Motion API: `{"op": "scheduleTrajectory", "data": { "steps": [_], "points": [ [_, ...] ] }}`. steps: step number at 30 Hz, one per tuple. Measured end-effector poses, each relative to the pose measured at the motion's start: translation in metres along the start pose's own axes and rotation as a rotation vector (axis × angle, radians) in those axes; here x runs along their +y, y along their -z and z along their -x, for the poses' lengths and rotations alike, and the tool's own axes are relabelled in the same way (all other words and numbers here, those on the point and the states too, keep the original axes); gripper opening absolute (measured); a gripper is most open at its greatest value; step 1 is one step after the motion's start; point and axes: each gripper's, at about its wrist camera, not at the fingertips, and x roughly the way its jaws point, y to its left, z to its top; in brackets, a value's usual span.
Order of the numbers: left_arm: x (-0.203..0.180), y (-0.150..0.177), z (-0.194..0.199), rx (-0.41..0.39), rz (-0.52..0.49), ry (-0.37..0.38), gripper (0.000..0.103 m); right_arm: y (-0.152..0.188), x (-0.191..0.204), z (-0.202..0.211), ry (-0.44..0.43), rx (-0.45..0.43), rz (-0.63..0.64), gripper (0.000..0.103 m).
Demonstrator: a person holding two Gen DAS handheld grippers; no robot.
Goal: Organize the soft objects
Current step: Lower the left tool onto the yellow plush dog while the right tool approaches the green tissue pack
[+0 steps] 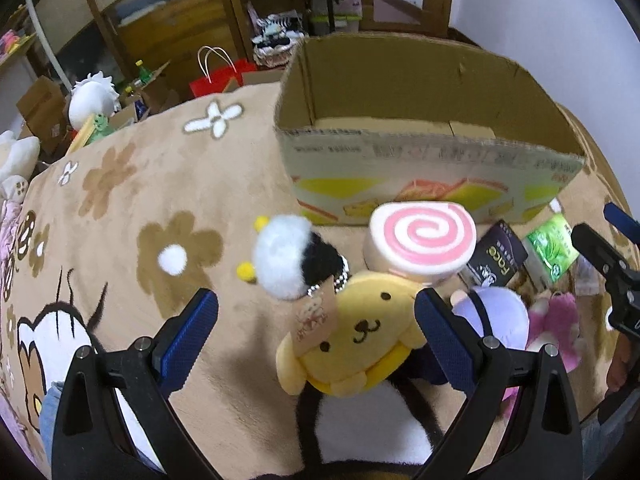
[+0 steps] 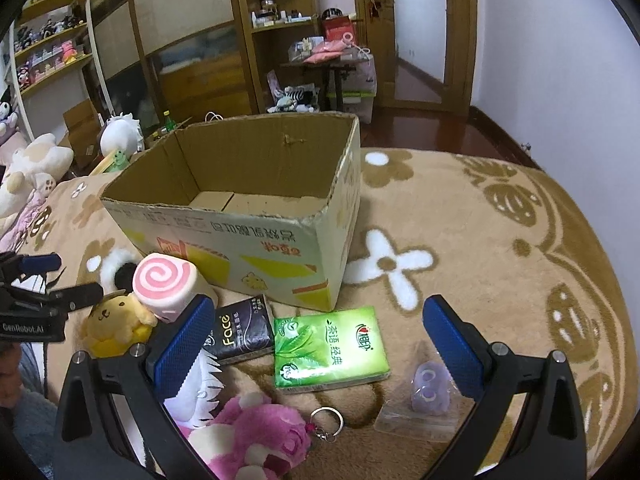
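Evidently at the picking stage, nothing yet inside the cardboard box [image 2: 256,168]. Left gripper [image 1: 316,332] spread wide, holding nothing, hovering just over the yellow dog plush [image 1: 360,332] in front of the box. Right gripper [image 2: 320,344] likewise wide and empty, above the green tissue pack [image 2: 328,348] near the box. Next: lower, close on the plush, carry it over the rim.

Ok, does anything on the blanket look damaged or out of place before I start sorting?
The cardboard box has no flaps, and its top edges are ragged and torn. Among the soft toys lie two tissue packs, a green one and a black one, which aren't toys. Nothing looks spilled.
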Motion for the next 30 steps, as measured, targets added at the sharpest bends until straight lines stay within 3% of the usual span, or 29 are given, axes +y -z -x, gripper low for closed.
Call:
{"op": "scheduleTrajectory", "data": {
  "steps": [11,30],
  "points": [
    [-0.005,0.006,-0.029,0.139,0.006,0.077,0.098,0.009,-0.012,-0.024,-0.044,0.063,-0.038,0.103],
    [-0.003,0.009,-0.061,0.231,0.033,0.108,0.099,0.019,0.0,-0.046,-0.088,0.121,0.014,0.103]
  ]
}}
